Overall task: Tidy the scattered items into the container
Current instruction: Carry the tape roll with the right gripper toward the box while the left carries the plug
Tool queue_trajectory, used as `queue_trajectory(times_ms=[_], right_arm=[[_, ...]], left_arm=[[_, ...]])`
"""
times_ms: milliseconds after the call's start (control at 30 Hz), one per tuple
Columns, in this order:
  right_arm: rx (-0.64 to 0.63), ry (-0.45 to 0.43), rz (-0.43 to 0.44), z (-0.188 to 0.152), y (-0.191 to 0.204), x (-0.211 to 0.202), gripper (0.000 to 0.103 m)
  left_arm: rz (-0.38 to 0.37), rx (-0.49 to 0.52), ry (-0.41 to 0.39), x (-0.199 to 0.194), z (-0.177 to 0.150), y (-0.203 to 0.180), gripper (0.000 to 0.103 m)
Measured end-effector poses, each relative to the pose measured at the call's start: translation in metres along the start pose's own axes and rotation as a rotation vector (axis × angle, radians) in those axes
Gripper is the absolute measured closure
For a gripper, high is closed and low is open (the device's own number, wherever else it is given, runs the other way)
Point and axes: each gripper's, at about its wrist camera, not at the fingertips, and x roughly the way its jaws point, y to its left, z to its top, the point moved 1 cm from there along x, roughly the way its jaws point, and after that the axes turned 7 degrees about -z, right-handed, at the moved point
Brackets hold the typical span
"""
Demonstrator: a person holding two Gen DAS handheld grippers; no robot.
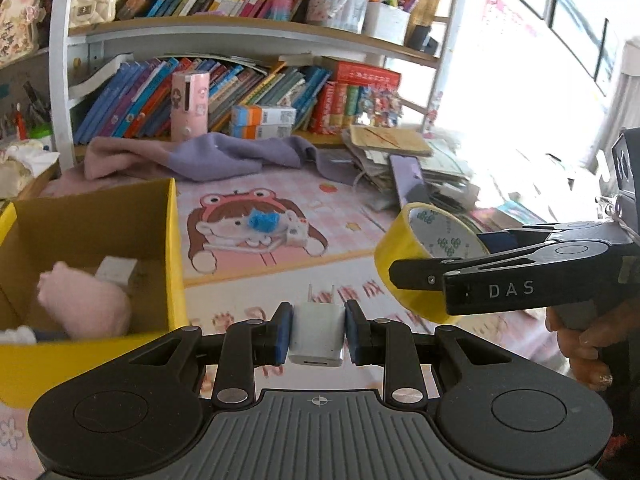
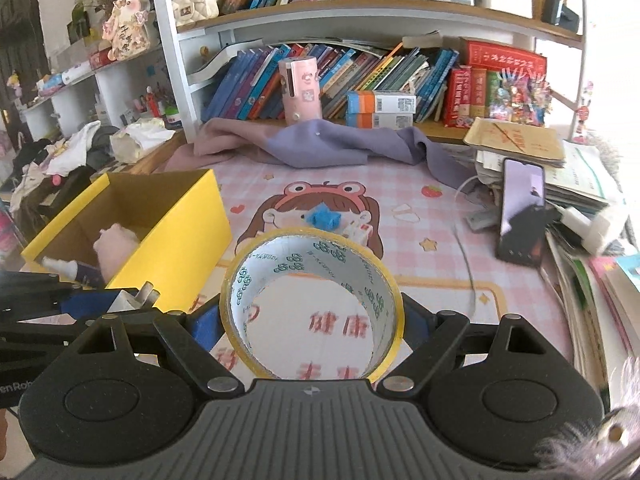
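Note:
My left gripper (image 1: 317,334) is shut on a white plug charger (image 1: 317,336), prongs pointing away, held above the pink cartoon mat just right of the yellow box (image 1: 173,248). My right gripper (image 2: 311,320) is shut on a yellow tape roll (image 2: 256,264), held upright with its hole facing the camera; the same tape roll (image 1: 400,248) shows at the right of the left wrist view. The yellow box (image 2: 188,236) stands at the left and holds a pink plush (image 2: 116,246) and a small bottle (image 2: 74,270). A blue fuzzy item (image 2: 325,218) and a small white toy (image 2: 360,230) lie on the mat.
A purple cloth (image 2: 320,144) lies along the back under the bookshelf (image 2: 360,12). At the right are a stack of papers (image 2: 560,168), a propped phone (image 2: 520,212) and a cable (image 2: 466,256). A pink canister (image 2: 301,90) stands by the books. Clutter fills the left edge.

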Motion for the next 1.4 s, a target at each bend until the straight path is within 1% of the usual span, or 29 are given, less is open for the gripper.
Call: queue_trajectory(times_ms=[267, 467, 833, 1100, 1400], right_arm=[[0.018, -0.008, -0.073, -0.046, 0.026, -0.047, 0.018], [0.059, 0.012, -0.094, -0.073, 0.036, -0.072, 0.018], [0.009, 0.033, -0.055, -0.095, 0.068, -0.097, 0.018], [-0.018, 0.05, -0.034, -0.101, 0.081, -0.105, 0.018], [-0.06, 0.073, 0.016, -0.106, 0.099, -0.107, 0.018]], left_arm=[[-0.054, -0.005, 0.028, -0.034, -0.034, -0.005, 0.077], [-0.063, 0.008, 0.037, -0.056, -0.05, -0.013, 0.077], [-0.029, -0.062, 0.03, -0.092, -0.079, -0.008, 0.077], [-0.006, -0.103, 0.025, -0.108, -0.09, -0.003, 0.077], [0.031, -0.153, 0.026, -0.121, -0.098, 0.004, 0.077]])
